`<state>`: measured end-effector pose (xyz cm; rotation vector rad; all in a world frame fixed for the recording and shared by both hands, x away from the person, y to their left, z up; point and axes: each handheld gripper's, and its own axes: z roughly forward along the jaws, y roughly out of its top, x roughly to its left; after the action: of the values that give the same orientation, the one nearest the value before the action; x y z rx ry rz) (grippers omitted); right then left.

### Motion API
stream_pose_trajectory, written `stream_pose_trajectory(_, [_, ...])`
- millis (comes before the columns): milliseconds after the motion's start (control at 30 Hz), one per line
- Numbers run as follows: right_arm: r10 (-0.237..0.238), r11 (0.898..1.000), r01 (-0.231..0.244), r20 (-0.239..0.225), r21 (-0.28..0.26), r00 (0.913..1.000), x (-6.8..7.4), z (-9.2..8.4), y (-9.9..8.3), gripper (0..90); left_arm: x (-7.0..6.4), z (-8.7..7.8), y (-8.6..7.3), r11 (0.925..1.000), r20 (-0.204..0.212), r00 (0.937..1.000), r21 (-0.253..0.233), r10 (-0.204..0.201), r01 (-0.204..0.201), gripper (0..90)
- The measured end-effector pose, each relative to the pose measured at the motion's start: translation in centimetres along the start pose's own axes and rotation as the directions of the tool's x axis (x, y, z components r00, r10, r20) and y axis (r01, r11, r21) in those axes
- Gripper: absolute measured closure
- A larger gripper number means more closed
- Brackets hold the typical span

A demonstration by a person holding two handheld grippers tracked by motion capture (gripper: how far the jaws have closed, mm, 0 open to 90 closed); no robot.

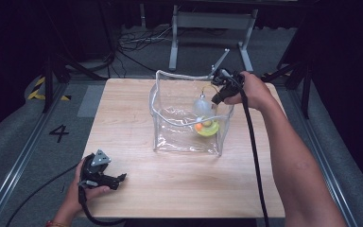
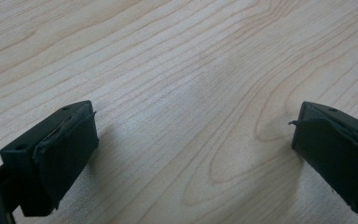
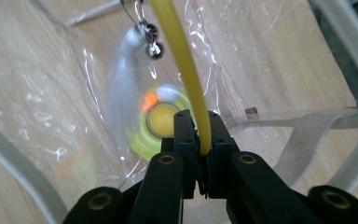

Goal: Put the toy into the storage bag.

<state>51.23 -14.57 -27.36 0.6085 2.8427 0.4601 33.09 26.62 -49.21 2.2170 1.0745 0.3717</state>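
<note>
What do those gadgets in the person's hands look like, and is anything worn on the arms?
Both are black two-jaw tools. The left gripper carries a grey three-cornered plate on top, and its fingers end in blocky black pads with frayed edges. The right gripper has narrow fingers on arms with brass-coloured pivot bolts. A black cable trails from each. The forearms are bare; a red-orange band circles the left wrist.
</note>
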Motion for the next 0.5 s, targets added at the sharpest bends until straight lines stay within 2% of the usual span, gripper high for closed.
stream_pose_trajectory(33, [-0.005,1.000,0.005,0.012,0.014,0.9999,0.13,0.15,-0.07,86.2,0.00,0.00,0.00,1.0000,0.000,1.0000,0.000,0.000,0.000,0.5])
stream_pose_trajectory(100, [-0.003,1.000,0.003,-0.011,0.001,0.9999,0.02,0.36,-0.20,85.6,0.01,0.00,0.00,1.0000,0.000,1.0000,0.000,0.000,0.000,0.5])
stream_pose_trajectory(133, [0.001,1.000,-0.001,0.002,0.018,1.0000,0.10,0.33,-0.19,86.0,0.00,0.00,0.00,1.0000,0.000,1.0000,0.000,0.000,0.000,0.5])
stream_pose_trajectory(200, [-0.003,1.000,0.003,0.013,0.012,0.9999,0.12,0.19,-0.20,86.4,0.01,0.00,0.00,1.0000,0.000,1.0000,0.000,0.000,0.000,0.5])
stream_pose_trajectory(267, [-0.003,1.000,0.003,-0.011,-0.025,0.9999,0.01,-0.16,-0.34,86.7,-0.01,0.00,0.00,1.0000,-0.001,1.0000,0.000,0.000,0.000,0.5])
stream_pose_trajectory(367, [0.002,1.000,-0.002,0.012,0.005,0.9999,-0.12,-0.36,-0.57,87.6,-0.01,0.00,0.00,1.0000,0.000,1.0000,0.000,-0.001,0.001,0.6])
stream_pose_trajectory(433, [-0.001,1.000,0.001,-0.005,-0.005,1.0000,-0.06,-0.44,-0.71,87.5,0.00,0.00,0.00,1.0000,0.000,1.0000,0.000,0.000,0.000,0.6])
stream_pose_trajectory(500, [0.001,1.000,-0.001,0.015,0.004,0.9999,0.08,-0.42,-0.71,87.0,-0.01,0.00,0.00,1.0000,0.000,1.0000,0.000,-0.001,0.001,0.6])
